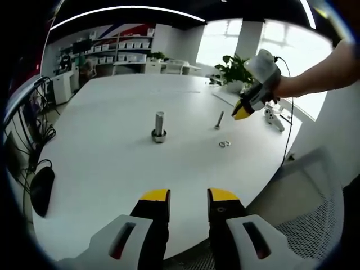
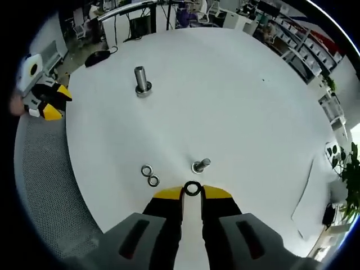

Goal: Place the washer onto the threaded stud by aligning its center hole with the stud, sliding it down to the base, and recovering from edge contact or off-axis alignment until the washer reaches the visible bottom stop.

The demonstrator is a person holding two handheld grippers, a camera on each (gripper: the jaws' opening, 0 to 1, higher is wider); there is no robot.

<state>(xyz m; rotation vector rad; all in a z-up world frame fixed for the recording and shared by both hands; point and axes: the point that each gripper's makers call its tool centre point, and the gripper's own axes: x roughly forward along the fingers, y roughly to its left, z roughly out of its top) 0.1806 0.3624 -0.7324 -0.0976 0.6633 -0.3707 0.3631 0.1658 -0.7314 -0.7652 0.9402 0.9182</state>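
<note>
The threaded stud [image 1: 159,125] stands upright on a round base on the white table [image 1: 112,163], well ahead of my left gripper [image 1: 188,201], which is open with nothing between its yellow-tipped jaws. My right gripper [image 2: 192,194] is shut on a small metal washer [image 2: 192,183], pinched at the jaw tips above the table's near edge. From there the stud [image 2: 140,79] is far off at the upper left. In the left gripper view the right gripper [image 1: 243,111] hangs in the air to the right of the stud, held by a person's hand.
A loose bolt [image 2: 201,165] and two spare washers [image 2: 150,175] lie just ahead of the right gripper. A black object [image 1: 42,188] sits at the table's left edge. A grey mesh chair [image 2: 45,169] stands beside the table. The left gripper [image 2: 48,104] shows beyond the edge.
</note>
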